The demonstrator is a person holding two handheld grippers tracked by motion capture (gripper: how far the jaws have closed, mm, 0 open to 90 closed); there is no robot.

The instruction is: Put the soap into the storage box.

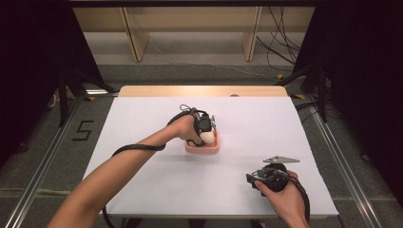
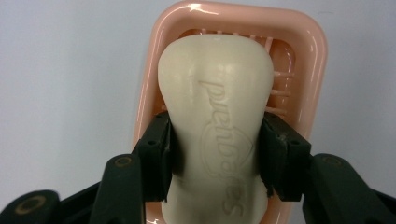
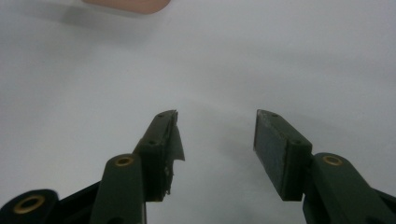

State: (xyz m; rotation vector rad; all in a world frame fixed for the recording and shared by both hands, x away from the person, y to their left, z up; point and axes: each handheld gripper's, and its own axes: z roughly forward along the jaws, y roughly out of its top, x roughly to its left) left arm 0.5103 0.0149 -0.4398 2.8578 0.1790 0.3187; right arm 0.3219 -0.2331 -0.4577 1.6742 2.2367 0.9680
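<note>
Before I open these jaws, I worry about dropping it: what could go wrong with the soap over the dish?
1. The soap bar is pinched only at its narrow waist by the left gripper; its smooth, curved sides might slip.
2. The bar overlaps the rim of the pink soap dish, so it could land tilted.
3. The right gripper is open, away from the dish, so nothing steadies it.

Left forearm (image 1: pixel 114 166) stretched toward one o'clock, left gripper (image 2: pixel 217 154) pointing down, jaws clamped on a pale bar. Right hand (image 1: pixel 280 197) low at five o'clock, right gripper (image 3: pixel 217 140) jaws parted, nothing between.
</note>
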